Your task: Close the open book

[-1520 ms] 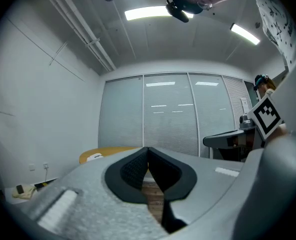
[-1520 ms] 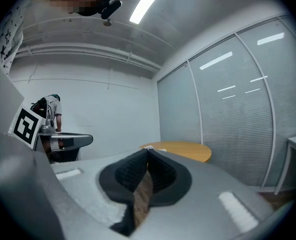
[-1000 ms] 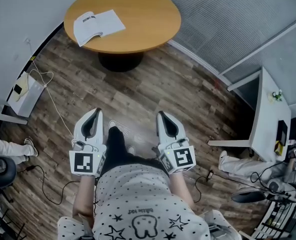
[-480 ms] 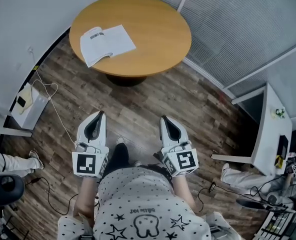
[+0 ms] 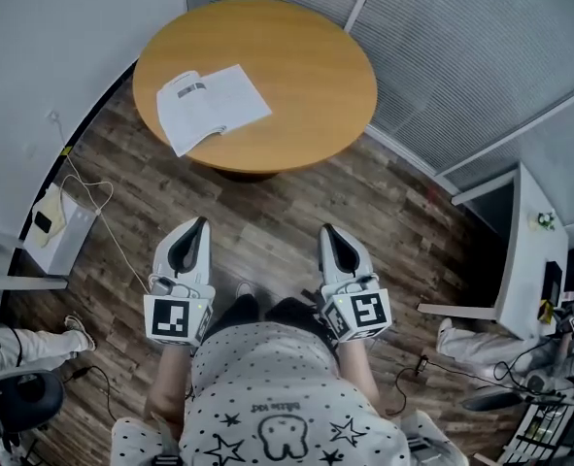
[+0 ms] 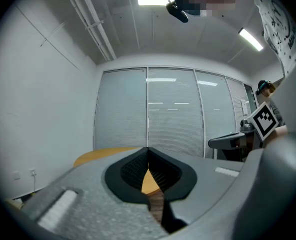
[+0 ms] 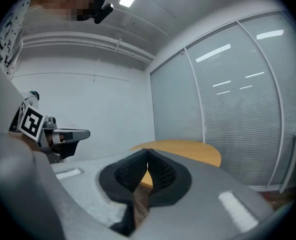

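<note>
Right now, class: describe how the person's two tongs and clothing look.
The left tongs and right tongs have pale grey, tapering shells with black ribbed pads inside. Each carries a cube with black-and-white square markers. The person wears a pale top printed with dots and stars.

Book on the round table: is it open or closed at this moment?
Open. The book lies spread flat near the left edge of the table, two white pages facing up on either side of the spine.

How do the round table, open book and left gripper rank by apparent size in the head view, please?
1. round table
2. open book and left gripper: look alike; the gripper is nearer the camera.
</note>
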`<state>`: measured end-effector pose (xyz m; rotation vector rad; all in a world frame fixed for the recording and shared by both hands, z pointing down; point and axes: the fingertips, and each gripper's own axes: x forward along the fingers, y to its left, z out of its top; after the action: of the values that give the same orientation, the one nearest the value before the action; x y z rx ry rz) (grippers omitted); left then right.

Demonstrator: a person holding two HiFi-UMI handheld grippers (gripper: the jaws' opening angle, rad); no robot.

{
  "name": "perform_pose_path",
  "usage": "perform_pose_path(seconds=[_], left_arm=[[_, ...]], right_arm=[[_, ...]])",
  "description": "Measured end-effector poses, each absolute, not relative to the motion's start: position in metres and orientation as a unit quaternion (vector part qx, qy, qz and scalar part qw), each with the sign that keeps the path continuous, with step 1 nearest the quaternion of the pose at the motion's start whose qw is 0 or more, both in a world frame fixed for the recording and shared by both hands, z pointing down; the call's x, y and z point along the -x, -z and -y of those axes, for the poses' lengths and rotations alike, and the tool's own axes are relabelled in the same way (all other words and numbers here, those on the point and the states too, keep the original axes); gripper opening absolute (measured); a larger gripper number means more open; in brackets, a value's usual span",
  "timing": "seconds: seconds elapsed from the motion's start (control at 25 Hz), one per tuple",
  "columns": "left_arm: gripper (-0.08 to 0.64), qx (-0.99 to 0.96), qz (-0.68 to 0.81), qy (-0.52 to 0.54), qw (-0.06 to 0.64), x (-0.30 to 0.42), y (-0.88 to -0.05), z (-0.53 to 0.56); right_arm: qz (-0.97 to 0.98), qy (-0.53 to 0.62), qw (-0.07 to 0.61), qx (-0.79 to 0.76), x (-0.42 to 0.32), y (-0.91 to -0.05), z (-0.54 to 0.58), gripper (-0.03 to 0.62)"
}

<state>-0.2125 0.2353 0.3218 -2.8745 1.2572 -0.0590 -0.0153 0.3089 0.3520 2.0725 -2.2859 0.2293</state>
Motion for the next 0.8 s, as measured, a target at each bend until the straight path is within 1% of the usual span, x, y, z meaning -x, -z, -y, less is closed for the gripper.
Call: perform_pose_path(seconds=[0.24,0.56,0.8], left_arm=[[0.009,0.913,-0.408,0.013,-0.006,0.220,-0.323,-0.219],[0.009,0.907,-0.420,0.030,-0.001,0.227,-0.329,-0.212],[0.009,0.901,-0.432,0.035,-0.001,0.219,-0.331,-0.204]], right_arm=[[0.734,-0.073,0.023,-0.675,0.020,-0.349,-0.296,0.005],[0.742,-0.077,0.024,-0.665,0.019,-0.353,-0.278,0.005],[0.748,-0.086,0.026,-0.657,0.007,-0.360,-0.269,0.005]])
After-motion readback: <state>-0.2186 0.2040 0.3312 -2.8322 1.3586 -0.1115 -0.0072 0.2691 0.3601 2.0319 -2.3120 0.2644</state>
